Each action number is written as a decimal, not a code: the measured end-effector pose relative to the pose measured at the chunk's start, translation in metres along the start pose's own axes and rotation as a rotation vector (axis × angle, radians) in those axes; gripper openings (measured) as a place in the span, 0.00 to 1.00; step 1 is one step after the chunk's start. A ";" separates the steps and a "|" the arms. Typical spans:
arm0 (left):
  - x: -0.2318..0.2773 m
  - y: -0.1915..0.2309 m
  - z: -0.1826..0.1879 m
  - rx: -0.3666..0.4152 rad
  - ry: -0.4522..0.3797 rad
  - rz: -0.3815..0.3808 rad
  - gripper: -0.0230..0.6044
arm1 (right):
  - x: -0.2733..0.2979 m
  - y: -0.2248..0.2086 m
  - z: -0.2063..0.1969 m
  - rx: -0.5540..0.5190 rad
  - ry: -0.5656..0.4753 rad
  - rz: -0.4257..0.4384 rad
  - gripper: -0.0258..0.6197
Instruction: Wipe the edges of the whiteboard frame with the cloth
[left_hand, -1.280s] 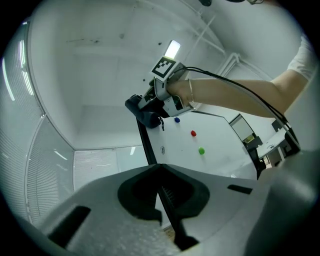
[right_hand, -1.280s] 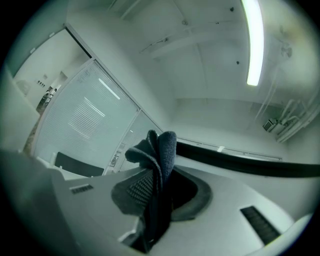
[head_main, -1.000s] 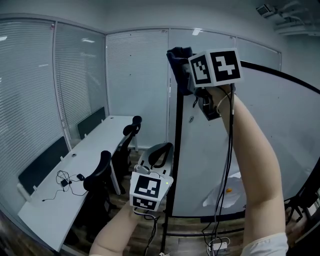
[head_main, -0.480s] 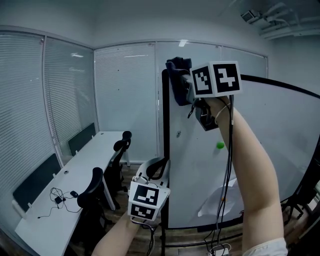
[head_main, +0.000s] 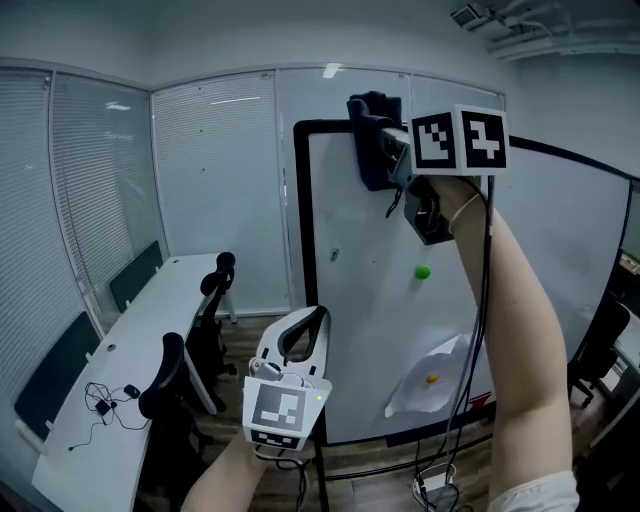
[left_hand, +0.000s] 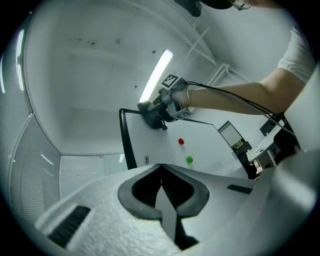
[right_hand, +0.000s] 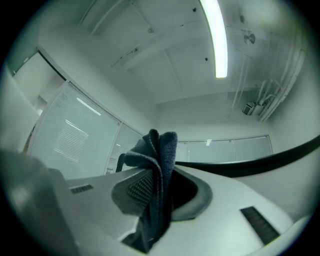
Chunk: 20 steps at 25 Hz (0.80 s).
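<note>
The whiteboard (head_main: 520, 260) stands upright in a black frame (head_main: 297, 260). My right gripper (head_main: 380, 145) is raised to the frame's top edge, a little right of the top-left corner, and is shut on a dark blue cloth (head_main: 368, 112). In the right gripper view the cloth (right_hand: 159, 170) bunches between the jaws, with the frame's top edge (right_hand: 260, 162) beyond it. My left gripper (head_main: 300, 335) hangs low by the board's left edge, jaws shut on nothing (left_hand: 161, 192). The left gripper view looks up at the cloth (left_hand: 149, 114) on the top edge.
A green magnet (head_main: 423, 271), an orange magnet (head_main: 431, 379) and a loose white sheet (head_main: 420, 395) are on the board. A long white desk (head_main: 90, 400) with black chairs (head_main: 165, 375) runs along the left. Cables (head_main: 435, 490) lie on the floor under the board.
My right gripper has carried the cloth rightward along the top edge, away from the top-left corner. The head view has swung, showing more of the board. The left gripper stays low.
</note>
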<state>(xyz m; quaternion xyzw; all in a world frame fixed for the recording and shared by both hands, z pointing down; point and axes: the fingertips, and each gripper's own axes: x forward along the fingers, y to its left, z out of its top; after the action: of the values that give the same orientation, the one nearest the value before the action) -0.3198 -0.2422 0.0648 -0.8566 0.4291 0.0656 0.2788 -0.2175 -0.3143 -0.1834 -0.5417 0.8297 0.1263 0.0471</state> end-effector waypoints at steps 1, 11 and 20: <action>0.004 -0.007 0.004 0.010 -0.009 -0.003 0.07 | -0.007 -0.009 0.003 0.009 -0.008 -0.005 0.15; 0.050 -0.050 -0.004 0.004 0.028 0.006 0.07 | -0.022 -0.066 0.010 -0.005 -0.029 0.011 0.15; 0.082 -0.115 0.007 0.005 0.042 0.073 0.07 | -0.048 -0.104 0.006 -0.064 -0.013 0.053 0.15</action>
<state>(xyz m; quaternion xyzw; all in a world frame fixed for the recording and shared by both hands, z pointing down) -0.1791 -0.2404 0.0787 -0.8409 0.4661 0.0568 0.2692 -0.1038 -0.3097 -0.1949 -0.5199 0.8390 0.1574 0.0318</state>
